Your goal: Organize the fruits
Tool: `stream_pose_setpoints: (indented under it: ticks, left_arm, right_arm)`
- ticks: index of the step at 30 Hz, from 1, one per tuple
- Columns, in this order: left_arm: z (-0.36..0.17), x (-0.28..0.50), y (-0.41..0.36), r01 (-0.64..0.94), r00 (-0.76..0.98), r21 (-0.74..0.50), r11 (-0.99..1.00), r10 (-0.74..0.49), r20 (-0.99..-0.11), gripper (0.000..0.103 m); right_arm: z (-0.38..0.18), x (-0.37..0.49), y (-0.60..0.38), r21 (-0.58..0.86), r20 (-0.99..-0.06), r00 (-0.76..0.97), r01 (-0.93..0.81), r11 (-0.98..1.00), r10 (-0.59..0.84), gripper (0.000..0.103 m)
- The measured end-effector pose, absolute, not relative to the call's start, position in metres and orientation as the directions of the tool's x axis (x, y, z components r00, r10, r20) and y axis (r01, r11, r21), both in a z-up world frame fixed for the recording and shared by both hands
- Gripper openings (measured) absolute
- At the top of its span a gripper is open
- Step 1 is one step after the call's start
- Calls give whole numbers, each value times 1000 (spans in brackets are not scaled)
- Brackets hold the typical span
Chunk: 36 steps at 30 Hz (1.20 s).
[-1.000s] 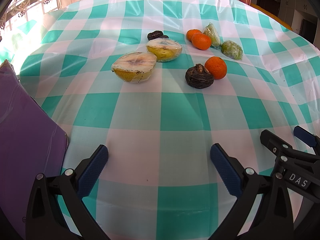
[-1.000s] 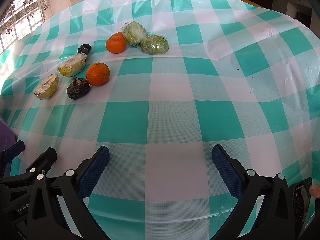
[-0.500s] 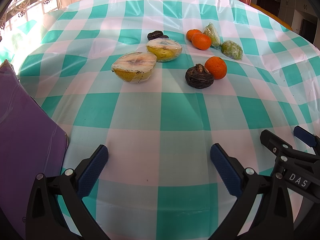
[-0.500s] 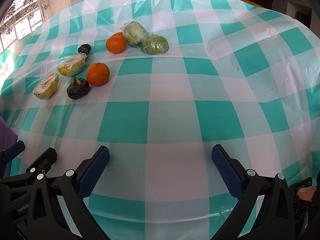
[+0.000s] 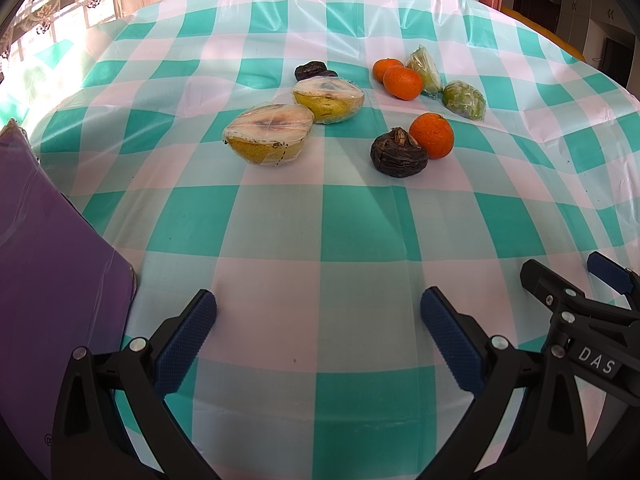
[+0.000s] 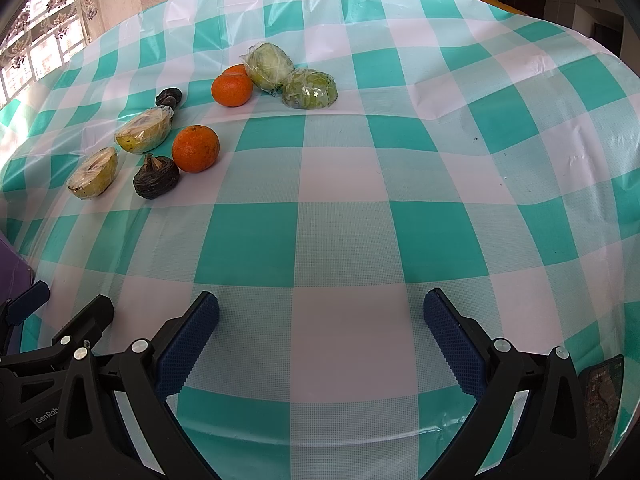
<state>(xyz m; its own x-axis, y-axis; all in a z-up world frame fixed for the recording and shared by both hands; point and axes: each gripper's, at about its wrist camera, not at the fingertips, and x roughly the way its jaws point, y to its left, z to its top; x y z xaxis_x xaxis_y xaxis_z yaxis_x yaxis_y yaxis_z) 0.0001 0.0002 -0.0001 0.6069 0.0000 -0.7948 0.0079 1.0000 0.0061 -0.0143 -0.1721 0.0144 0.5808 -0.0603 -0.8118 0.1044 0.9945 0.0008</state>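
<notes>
1. My left hand-held gripper (image 5: 318, 318) hangs low over the near tabletop (image 5: 360, 220) w/ jaws wide apart, nothing between them.
2. My right hand-held gripper (image 6: 320, 320) is just right of it, jaws also spread wide & empty; each gripper shows at the edge of the other's view.
3. Fruit sits far-left on the teal/white check cloth, well apart from both grippers.
4. Two wrapped pear halves: near half (image 5: 268, 134) cut face up, far half (image 5: 328, 98) just behind it, the two about touching.
5. Dark fruit (image 5: 399, 153) touches near orange (image 5: 432, 135), right of the pears.
6. Second dark fruit (image 5: 314, 71) lies just behind the far half.
7. Two more oranges, front one (image 5: 402, 82) & back one (image 5: 386, 68), sit further back, touching.
8. Two wrapped green pieces: one (image 6: 270, 65) against those oranges, the other (image 6: 310, 89) just right of it.
9. Purple sheet (image 5: 52, 280) lies at the near-left edge, beside my left gripper.
10. Phone-like dark item (image 6: 604, 396) shows at near right; can't tell what it is.
</notes>
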Motion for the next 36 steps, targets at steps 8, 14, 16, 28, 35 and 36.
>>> stream_pose_setpoints:
  ticks: [8, 14, 16, 28, 35, 36]
  left_arm:
    - [0, 0, 0, 8, 607, 6, 1000, 0, -795, 102]
    - [0, 0, 0, 8, 607, 6, 1000, 0, -795, 102]
    - [0, 0, 0, 8, 607, 6, 1000, 0, -795, 102]
    - [0, 3, 2, 8, 607, 3, 1000, -2, -795, 102]
    - [2, 23, 14, 10, 600, -5, 1000, -10, -800, 102]
    - [2, 28, 16, 0, 598, 4, 1000, 3, -802, 102]
  right_arm:
    - [14, -14, -172, 1, -812, 581, 104, 995, -60, 99]
    - [14, -14, -172, 1, -812, 581, 104, 995, -60, 99]
    - [14, -14, -172, 1, -812, 581, 104, 995, -60, 99]
    - [12, -3, -170, 3, -813, 581, 70, 998, -39, 99]
    - [7, 25, -166, 25, -790, 611, -50, 998, 51, 99]
    - [10, 27, -166, 48, -761, 644, -67, 997, 80, 99]
